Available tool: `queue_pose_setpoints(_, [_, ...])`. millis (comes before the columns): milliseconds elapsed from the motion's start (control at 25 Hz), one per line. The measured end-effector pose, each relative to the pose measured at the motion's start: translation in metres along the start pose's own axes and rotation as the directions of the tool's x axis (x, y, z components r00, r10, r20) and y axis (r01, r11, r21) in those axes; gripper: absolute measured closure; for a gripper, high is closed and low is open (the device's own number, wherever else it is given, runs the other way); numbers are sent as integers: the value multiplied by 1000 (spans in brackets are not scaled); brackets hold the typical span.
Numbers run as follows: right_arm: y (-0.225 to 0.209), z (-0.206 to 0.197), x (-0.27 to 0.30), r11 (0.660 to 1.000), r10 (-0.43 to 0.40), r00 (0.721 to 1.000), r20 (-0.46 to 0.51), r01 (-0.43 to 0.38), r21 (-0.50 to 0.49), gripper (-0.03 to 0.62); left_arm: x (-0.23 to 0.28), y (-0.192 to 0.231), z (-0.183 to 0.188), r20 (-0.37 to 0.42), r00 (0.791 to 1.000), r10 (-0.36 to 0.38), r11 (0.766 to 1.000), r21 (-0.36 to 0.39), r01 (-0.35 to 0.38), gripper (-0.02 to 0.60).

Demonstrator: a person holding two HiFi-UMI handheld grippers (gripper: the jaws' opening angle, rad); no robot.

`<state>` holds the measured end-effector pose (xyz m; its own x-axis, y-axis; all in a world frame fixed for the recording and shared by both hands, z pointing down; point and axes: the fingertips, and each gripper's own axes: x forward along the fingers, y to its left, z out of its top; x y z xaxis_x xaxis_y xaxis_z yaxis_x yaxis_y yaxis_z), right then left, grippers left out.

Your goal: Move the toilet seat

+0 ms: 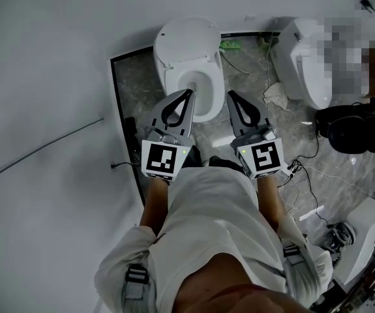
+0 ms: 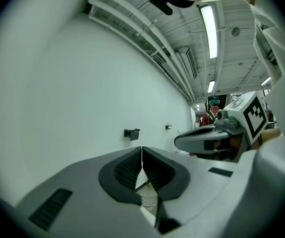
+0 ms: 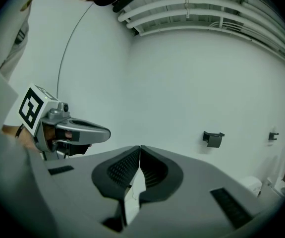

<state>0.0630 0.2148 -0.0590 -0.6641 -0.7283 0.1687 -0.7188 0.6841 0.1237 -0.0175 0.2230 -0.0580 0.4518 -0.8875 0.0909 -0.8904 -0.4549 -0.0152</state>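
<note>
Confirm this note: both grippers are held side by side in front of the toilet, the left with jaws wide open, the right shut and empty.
One error: the left gripper is shut too, as the left gripper view shows, pads together with nothing between. Otherwise right: both sit side by side before the toilet, the right gripper shut and empty.

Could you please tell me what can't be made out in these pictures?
- Head view: the left gripper covers the front rim of the toilet.
- Head view: blurring hides whatever is right of the second toilet.
- Left gripper view: faces wall and ceiling; no toilet can be made out.
</note>
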Motion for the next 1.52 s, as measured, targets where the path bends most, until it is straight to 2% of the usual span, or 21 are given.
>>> queue_pose_setpoints(200, [-2, -28, 19, 1000, -4, 998, -64, 5, 14, 572, 15, 9, -30, -31, 999, -23, 999, -27, 22, 558])
queue_pose_setpoints(360, [-3, -59, 40, 1000, -6, 995, -103, 8, 22, 572, 29, 21, -71, -76, 997, -33, 998, -62, 28, 558])
queue_pose_setpoints(720, [-8, -141, 66, 997, -5, 964, -267, 26, 77, 572, 44, 38, -148, -176, 984, -35, 986, -165, 6, 558])
queue_pose_setpoints(1040, [-16, -208, 86, 993, -28, 940, -340, 66, 101, 572, 69, 56, -210, -214, 976, -29, 982, -187, -12, 558])
queue_pose_setpoints(1280, [-28, -250, 98, 992, -45, 929, -367, 86, 97, 572, 87, 59, -251, -247, 969, -26, 985, -172, -17, 558])
queue_pose_setpoints(1520, [-31, -295, 110, 989, -24, 920, -392, 79, 126, 572, 100, 60, -286, -270, 963, -4, 982, -182, -47, 558])
